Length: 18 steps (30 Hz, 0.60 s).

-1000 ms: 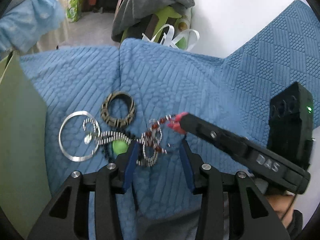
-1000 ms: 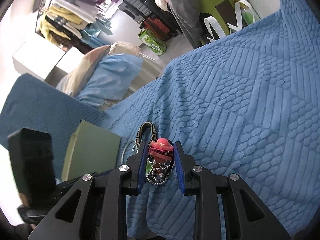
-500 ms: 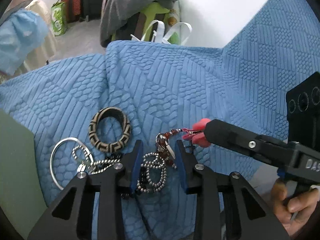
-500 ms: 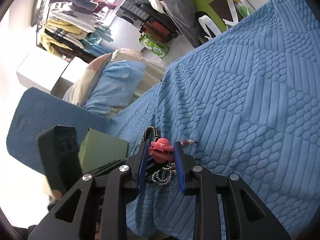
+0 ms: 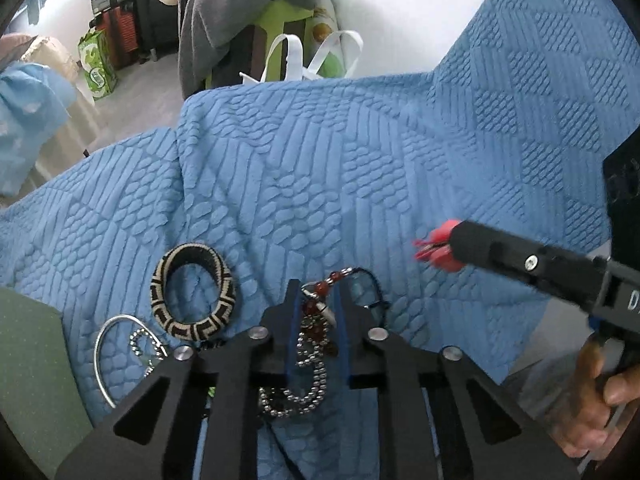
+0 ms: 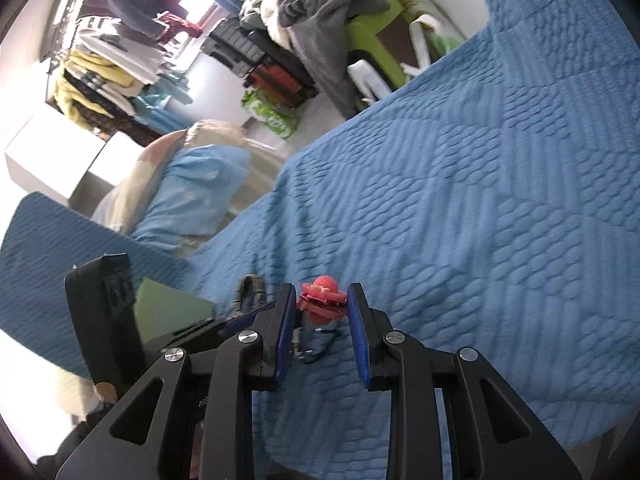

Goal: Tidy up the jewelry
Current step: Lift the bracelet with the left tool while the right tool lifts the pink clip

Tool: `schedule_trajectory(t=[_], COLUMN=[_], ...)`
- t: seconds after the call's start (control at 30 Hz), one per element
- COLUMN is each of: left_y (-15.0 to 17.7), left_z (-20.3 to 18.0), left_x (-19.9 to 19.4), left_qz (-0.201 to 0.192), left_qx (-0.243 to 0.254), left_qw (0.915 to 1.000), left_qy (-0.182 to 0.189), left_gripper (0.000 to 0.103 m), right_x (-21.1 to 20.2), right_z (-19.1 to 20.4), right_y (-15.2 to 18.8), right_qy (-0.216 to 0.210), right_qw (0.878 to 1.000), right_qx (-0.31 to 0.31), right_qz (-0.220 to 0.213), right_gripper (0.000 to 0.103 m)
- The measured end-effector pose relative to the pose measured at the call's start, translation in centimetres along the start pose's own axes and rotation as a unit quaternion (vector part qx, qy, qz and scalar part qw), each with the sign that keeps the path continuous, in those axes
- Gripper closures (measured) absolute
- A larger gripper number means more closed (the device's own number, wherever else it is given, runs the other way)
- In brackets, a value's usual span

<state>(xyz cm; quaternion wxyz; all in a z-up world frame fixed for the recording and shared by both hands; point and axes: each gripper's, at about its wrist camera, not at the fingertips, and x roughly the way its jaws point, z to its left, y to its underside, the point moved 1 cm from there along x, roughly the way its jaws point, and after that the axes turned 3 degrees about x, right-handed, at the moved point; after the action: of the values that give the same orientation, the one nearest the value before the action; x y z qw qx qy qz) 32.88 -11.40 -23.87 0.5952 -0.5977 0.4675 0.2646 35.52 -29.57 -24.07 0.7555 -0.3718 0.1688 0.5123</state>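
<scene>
On the blue quilted cover (image 5: 360,168) lies a jewelry pile. A black-and-cream patterned bangle (image 5: 193,291) and a thin silver hoop (image 5: 105,354) sit at the left. My left gripper (image 5: 317,300) is shut on a red-bead bracelet (image 5: 318,312), tangled with a silver ball chain (image 5: 308,376). My right gripper (image 6: 322,300) is shut on a red flower-shaped piece (image 6: 322,298) and holds it just off the cover, to the right of the pile; it also shows in the left wrist view (image 5: 438,246).
A green box (image 5: 36,380) stands at the left edge, also in the right wrist view (image 6: 170,308). Beyond the bed's far edge are a green chair with grey clothes (image 5: 256,20), bags and luggage on the floor (image 5: 100,60).
My right gripper has pulled away to the right with the red piece, free of the bracelet. My left gripper has closed in over the bracelet and chain.
</scene>
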Motion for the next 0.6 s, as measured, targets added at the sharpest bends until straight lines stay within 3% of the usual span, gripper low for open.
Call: schedule_trajectory(t=[0.2,0.33,0.6], left_y=[0.4,0.9,1.5], left_z=[0.8,0.7,1.2], left_x=[0.4,0.0,-3.1], left_qz=[0.000,-0.006,-0.028], left_qx=[-0.025,-0.027,-0.073], left_qw=[0.9997,0.9995,0.9969], left_qy=[0.001,-0.013,0.009], left_gripper=[0.088,0.095,0.096], right_x=[0.1,0.5,-0.1], right_z=[-0.1,0.4,1.7], right_y=[0.0,0.1,0.5], right_qy=[0.016,0.031,0.057], right_qw=[1.000,0.999,0.997], right_qx=[-0.008,-0.022,-0.052], right_qz=[-0.002,0.003,-0.005], right_gripper=[0.079,0.079,0.079])
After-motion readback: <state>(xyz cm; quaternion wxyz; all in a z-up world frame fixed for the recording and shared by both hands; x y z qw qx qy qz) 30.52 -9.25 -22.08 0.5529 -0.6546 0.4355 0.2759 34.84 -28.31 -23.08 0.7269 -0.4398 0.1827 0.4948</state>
